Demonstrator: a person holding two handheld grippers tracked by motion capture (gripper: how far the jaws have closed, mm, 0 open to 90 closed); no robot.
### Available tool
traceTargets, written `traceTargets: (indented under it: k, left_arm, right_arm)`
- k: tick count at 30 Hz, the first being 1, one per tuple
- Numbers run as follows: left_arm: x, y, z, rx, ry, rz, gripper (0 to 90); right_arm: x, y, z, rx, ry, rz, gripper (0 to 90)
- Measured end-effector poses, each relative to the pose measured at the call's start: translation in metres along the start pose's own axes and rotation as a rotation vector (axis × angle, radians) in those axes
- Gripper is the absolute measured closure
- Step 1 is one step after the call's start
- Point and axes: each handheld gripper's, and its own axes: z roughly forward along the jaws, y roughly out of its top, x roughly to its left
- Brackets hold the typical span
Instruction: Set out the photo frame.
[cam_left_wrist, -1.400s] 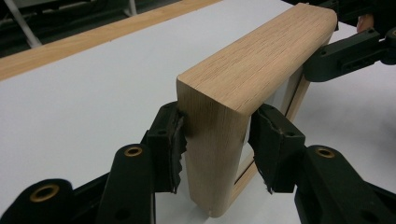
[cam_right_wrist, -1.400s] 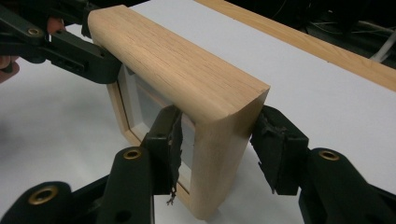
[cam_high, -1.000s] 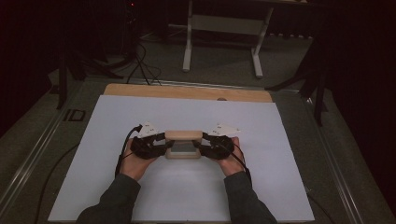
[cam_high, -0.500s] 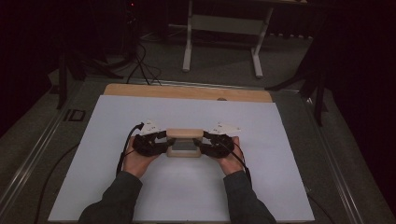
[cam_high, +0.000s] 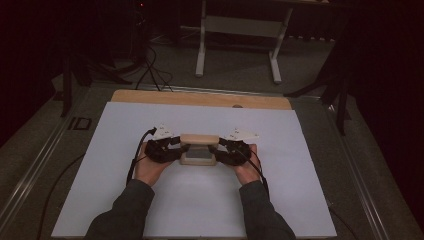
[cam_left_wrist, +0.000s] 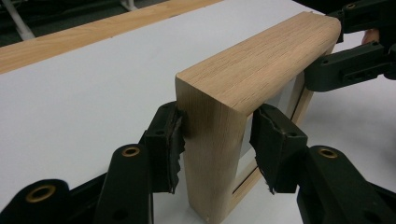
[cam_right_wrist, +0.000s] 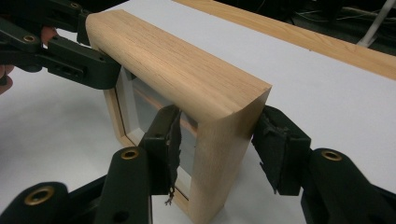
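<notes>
Writing: a pale "ID" mark (cam_high: 80, 123) on the dark surface left of the table, at its far left corner (no other lettering readable).
Left gripper (cam_high: 175, 150): held in the left hand (cam_high: 150, 167), jaws around the left end of the wooden frame (cam_high: 199, 149); in the left gripper view one pad touches the wood and the other stands a little off the inner side, so whether it clamps I cannot tell.
Wooden frame: stands upright on the white table (cam_high: 100, 200), near its middle, between the two grippers.
Right gripper (cam_high: 220, 151): held in the right hand (cam_high: 246, 169), jaws straddling the frame's right end with gaps at both pads, apart and not pressing.
</notes>
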Motion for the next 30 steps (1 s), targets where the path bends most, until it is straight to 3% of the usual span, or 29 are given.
traceTargets:
  k: [11, 23, 30]
  left_arm:
    - [0.006, -0.001, 0.006, -0.015, -0.002, -0.051, 51.3]
    - [0.006, -0.019, 0.02, 0.027, 0.002, -0.078, 50.8]
    - [0.008, -0.021, 0.022, 0.027, -0.003, -0.102, 50.9]
  right_arm:
    - [-0.004, 0.0, 0.006, -0.008, 0.0, 0.016, 51.3]
    - [-0.01, -0.013, 0.016, 0.047, 0.018, 0.043, 53.3]
    - [-0.011, -0.018, 0.02, 0.063, 0.033, 0.063, 53.3]
